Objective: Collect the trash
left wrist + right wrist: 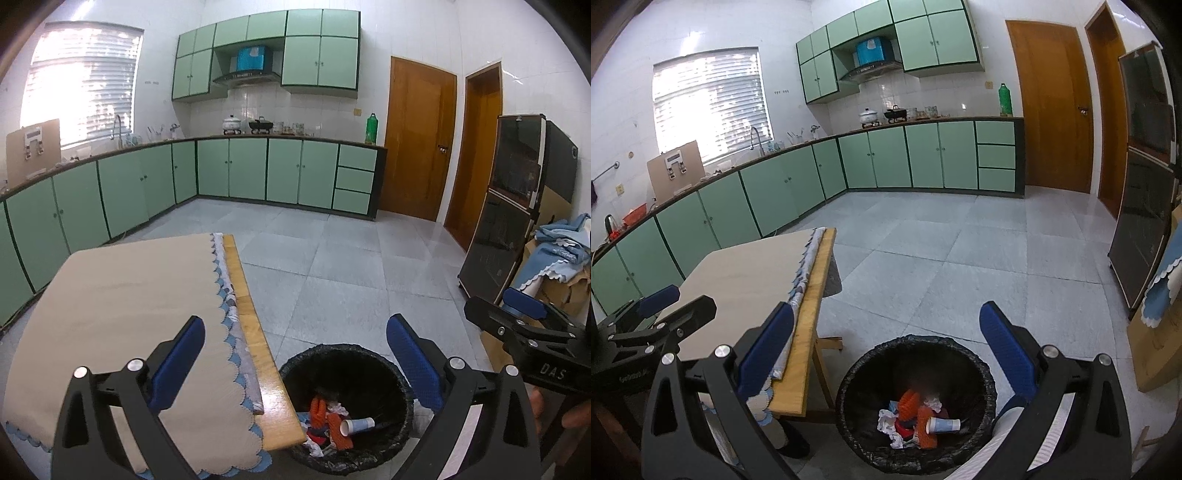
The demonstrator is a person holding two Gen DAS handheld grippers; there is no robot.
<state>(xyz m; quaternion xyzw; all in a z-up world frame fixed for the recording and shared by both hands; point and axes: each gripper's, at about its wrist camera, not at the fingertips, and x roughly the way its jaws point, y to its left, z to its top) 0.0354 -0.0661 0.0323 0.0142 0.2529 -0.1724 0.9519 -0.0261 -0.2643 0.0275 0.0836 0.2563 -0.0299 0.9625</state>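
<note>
1. Trash bin (849, 413): black-lined, on the floor just beside the bench (255, 332) end, placed to catch what comes off it.
2. Trash: paper cup (942, 425), orange items (910, 404) and crumpled paper (888, 422) lie inside the bin.
3. Left hand-held gripper (295, 363): released, nothing between the pads.
4. Right hand-held gripper (886, 356): released, empty, above the bin.
5. Bench cloth (122, 306): bare; collection looks finished.
</note>
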